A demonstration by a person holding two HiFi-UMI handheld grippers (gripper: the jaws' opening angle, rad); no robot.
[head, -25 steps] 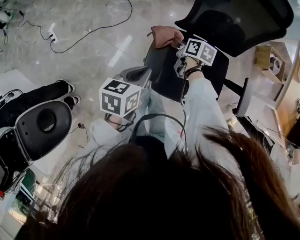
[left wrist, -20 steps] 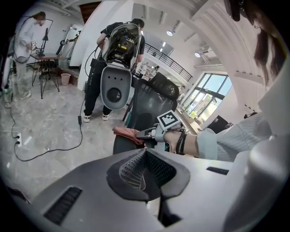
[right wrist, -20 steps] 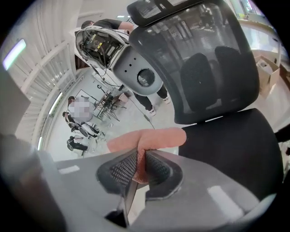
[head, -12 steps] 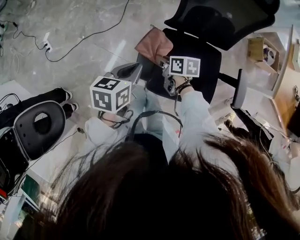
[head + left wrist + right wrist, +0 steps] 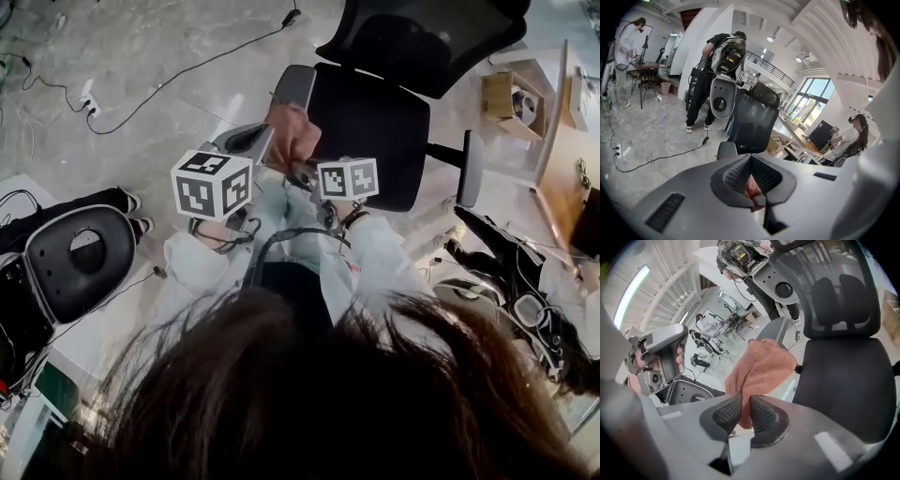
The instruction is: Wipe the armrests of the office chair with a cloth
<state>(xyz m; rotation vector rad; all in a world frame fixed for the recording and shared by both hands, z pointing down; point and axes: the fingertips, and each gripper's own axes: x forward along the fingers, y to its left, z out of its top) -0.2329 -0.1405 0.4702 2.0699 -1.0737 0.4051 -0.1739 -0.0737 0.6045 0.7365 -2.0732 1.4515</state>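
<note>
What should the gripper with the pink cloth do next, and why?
Probably lower the cloth onto the grey armrest just beyond it. The right gripper has its jaws shut on the cloth, which seems to hang short of the armrest, not yet wiping it.

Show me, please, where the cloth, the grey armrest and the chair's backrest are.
cloth (image 5: 761,364), right gripper view, its bunched middle above the jaws.
grey armrest (image 5: 294,86), head view, the top of its pad.
backrest (image 5: 836,310), right gripper view, the middle of its mesh.
</note>
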